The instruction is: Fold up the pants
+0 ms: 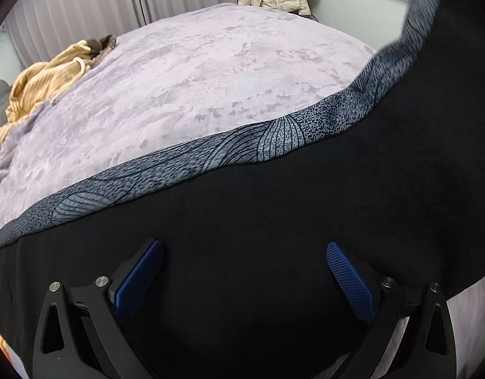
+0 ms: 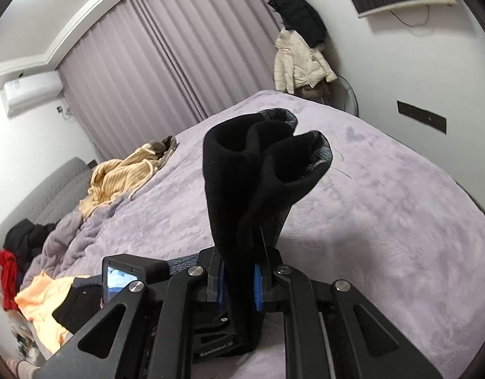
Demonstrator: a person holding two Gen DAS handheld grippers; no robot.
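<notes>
The black pants [image 1: 274,221] with a grey patterned band [image 1: 274,139] along one edge lie across the lilac bed [image 1: 195,69] in the left wrist view. My left gripper [image 1: 245,252] is open just above the black cloth, its blue pads [image 1: 349,279] spread wide and empty. My right gripper [image 2: 238,279] is shut on a bunched end of the pants [image 2: 258,170], which sticks up between its blue pads above the bed [image 2: 384,221].
A yellow ribbed garment [image 2: 122,173] lies at the bed's far left; it also shows in the left wrist view [image 1: 46,79]. Orange, red and black clothes [image 2: 43,297] are piled at the left. Coats [image 2: 297,63] hang on the far wall. Curtains [image 2: 179,63] behind.
</notes>
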